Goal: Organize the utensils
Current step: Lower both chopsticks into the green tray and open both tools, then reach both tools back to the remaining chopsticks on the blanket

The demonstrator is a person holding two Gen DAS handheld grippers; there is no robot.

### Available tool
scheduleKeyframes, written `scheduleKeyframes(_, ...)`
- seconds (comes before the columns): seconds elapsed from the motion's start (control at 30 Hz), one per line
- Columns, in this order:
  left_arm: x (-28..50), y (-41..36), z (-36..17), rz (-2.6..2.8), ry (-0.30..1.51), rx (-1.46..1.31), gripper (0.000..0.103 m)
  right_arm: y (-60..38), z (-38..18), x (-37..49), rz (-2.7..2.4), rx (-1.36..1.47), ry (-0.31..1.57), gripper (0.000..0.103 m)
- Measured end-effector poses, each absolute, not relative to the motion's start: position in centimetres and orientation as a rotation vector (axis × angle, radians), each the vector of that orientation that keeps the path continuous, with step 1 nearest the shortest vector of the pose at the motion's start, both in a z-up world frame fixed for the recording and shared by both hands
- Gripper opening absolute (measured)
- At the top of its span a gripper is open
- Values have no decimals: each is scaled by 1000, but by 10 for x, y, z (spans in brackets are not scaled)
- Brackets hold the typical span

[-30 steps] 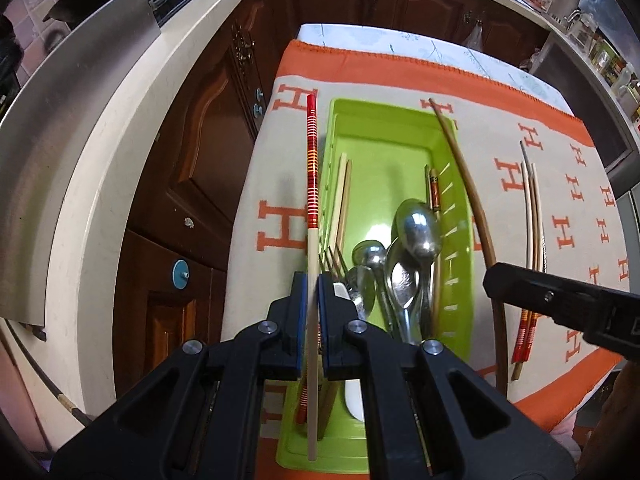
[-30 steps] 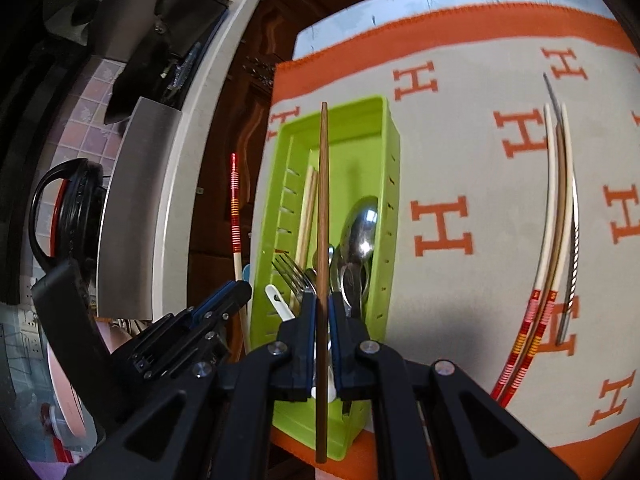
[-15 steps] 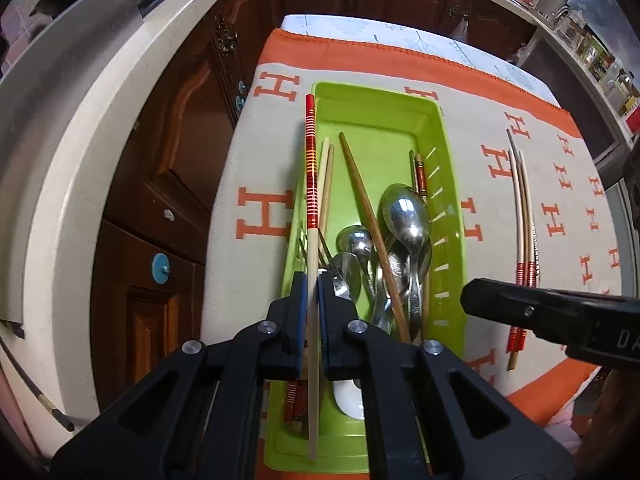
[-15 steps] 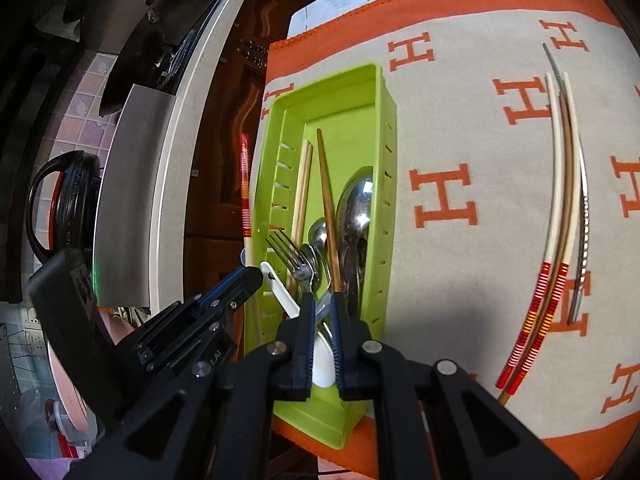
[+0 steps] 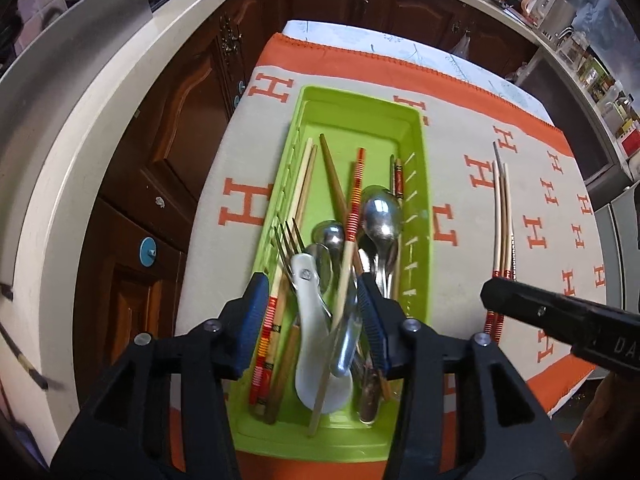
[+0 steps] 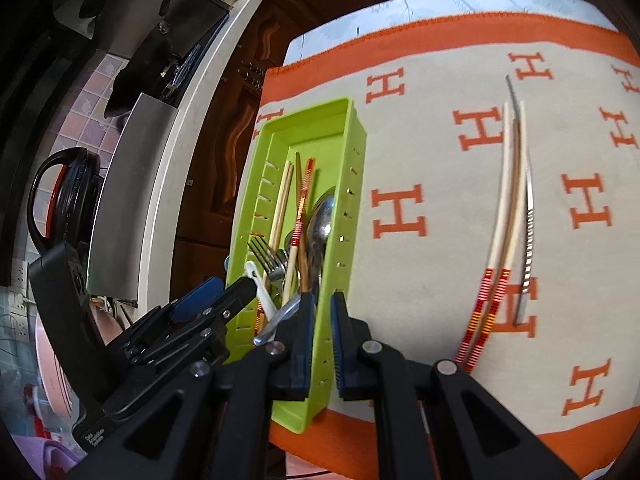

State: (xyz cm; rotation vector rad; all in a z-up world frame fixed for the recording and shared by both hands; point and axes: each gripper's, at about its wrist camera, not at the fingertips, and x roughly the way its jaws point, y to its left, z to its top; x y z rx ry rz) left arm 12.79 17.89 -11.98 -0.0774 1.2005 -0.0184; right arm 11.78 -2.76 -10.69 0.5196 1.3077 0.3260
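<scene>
- Blue rubber pads line the left gripper (image 5: 312, 304), whose fingers stand wide apart and hold nothing; they straddle the near end of the green tray (image 5: 424, 184), just above the cutlery.
- The right gripper (image 6: 320, 316) hovers over the tray's right wall with its fingers a little apart, also empty (the gap is narrow but clear).
- The red-striped chopstick (image 5: 352, 216) lies inside the tray, slanted across the spoons (image 5: 380, 216) and the brown chopstick (image 5: 332, 176). It rests on top of the heap, not flat on the floor, so it could roll or tip if a finger brushes it.
- The fork (image 5: 290, 240) and the white ladle (image 5: 308, 288) sit right between the left fingers; lowering or closing here could snag them and stir the pile.
- The right fingers sit close to the tray wall; a careless sweep could nudge the light tray along the orange-lettered cloth (image 6: 420, 152).
- Three loose chopsticks (image 6: 508, 208) wait on the cloth, well apart from the tray. They lie tight together, so a pinch could catch two at once or scatter them.
</scene>
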Motion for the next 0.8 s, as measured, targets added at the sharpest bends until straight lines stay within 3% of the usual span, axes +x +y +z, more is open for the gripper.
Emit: scheduleKeyframes(0.8,63,100,-55,-52,1012,-73,43,-92,-71,64,286,465,1150,8)
